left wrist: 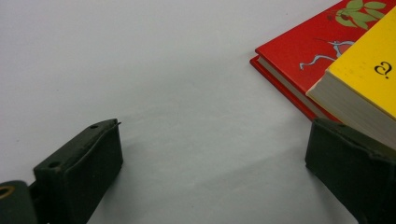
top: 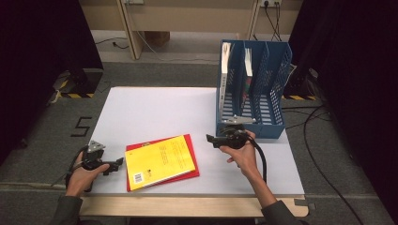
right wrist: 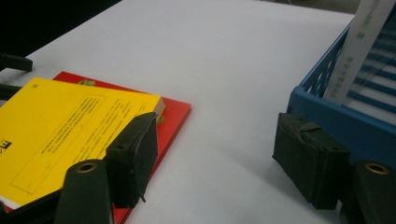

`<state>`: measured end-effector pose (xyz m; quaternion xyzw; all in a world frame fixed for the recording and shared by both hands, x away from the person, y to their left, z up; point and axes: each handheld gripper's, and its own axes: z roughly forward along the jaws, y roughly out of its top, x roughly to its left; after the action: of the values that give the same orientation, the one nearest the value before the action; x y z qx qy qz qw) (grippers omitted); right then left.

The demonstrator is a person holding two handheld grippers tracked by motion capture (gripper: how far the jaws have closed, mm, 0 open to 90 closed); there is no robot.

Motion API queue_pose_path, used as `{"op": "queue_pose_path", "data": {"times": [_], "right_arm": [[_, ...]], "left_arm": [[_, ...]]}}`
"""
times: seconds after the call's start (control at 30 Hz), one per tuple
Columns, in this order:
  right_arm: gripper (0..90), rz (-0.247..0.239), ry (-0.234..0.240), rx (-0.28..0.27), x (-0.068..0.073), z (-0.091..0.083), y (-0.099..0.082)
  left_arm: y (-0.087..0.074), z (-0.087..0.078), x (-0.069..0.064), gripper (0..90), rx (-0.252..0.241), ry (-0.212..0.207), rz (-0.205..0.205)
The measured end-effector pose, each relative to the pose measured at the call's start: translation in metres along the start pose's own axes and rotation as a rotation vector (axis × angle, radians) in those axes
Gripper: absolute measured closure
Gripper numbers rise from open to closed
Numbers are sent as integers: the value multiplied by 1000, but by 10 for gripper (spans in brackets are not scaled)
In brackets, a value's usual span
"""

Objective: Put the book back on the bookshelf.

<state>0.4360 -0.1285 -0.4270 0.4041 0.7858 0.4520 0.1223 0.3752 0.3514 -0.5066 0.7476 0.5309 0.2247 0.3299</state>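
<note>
Two books stacked near the table's (top: 155, 105) front edge — yellow book (top: 159, 161) lying flat on the red book (top: 191, 165), both closed. Left gripper (top: 118, 162) held low just beside the stack's left side, jaws wide apart, nothing between them but bare white surface. Right gripper (top: 210, 138) hovering between the stack and the blue file rack (top: 251, 129), pointed toward the books, jaws spread wide and empty — no contact with either book. Inside the rack, two upright items in the left compartments.
</note>
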Motion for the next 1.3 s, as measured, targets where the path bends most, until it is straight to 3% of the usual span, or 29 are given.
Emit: {"op": "queue_pose_path", "data": {"times": [0.27,0.4,0.43,0.6,0.7,0.77,0.9,0.97,1.23,1.3], "right_arm": [[268,19,60,39,11,8,-16],[242,26,75,59,15,13,-23],[239,27,77,67,16,14,-25],[213,29,97,85,20,17,-30],[212,26,95,89,21,17,-32],[210,29,103,91,22,16,-33],[206,20,108,98,24,17,-34],[205,22,109,105,24,18,-34],[211,13,112,114,25,22,-35],[213,14,115,121,26,23,-35]], "left_arm": [[-1,-4,0,49,12,-17,8],[2,-10,0,173,14,-38,6],[2,-10,-1,139,15,-44,7],[6,-18,-6,149,25,-69,48],[9,-23,-7,148,11,-72,42],[10,-25,-9,148,18,-92,60],[11,-22,-19,148,35,-118,96],[11,-21,-22,142,38,-108,110],[13,-23,-27,160,48,-95,103],[14,-21,-29,208,39,-129,83]]}}
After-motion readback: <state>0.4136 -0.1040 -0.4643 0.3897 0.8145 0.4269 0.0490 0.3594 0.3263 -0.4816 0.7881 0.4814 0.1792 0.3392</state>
